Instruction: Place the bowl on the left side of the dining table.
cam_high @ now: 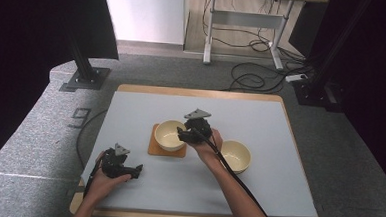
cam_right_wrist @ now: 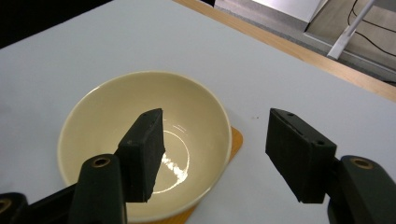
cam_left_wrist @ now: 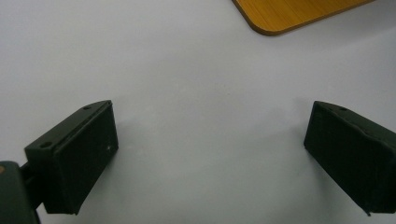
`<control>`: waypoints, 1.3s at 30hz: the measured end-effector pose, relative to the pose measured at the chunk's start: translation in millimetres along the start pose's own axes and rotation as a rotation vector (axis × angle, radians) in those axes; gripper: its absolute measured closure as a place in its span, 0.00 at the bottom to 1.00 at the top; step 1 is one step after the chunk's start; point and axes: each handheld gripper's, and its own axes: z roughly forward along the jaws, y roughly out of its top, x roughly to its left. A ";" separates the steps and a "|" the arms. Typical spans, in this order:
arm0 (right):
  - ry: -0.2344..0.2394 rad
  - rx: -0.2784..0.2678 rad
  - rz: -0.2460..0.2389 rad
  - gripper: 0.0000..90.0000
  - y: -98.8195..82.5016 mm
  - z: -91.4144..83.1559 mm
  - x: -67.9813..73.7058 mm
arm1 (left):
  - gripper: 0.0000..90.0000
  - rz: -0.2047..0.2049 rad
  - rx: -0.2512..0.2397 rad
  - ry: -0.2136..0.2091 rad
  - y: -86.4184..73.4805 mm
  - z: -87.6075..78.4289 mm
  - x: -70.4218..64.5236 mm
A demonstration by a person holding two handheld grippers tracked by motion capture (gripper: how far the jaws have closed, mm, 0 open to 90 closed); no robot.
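Your right hand-held gripper (cam_right_wrist: 215,156) is hovering with jaws apart over the cream bowl (cam_right_wrist: 112,116) on its wooden coaster (cam_high: 155,147); your left hand-held gripper (cam_left_wrist: 208,154) is resting wide apart on the surface (cam_high: 146,111).

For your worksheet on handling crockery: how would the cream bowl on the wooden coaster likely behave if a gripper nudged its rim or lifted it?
The bowl looks glazed and shiny inside, so probably stiff, brittle and slippery for the pads. Its rounded wall overhangs the wooden coaster, so a rim nudge might tilt it or slide both.
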 end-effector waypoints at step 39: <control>-0.004 -0.064 0.024 0.41 -75.9 -111.0 -79.3 | 0.03 -0.002 0.001 -0.001 0.1 0.2 0.0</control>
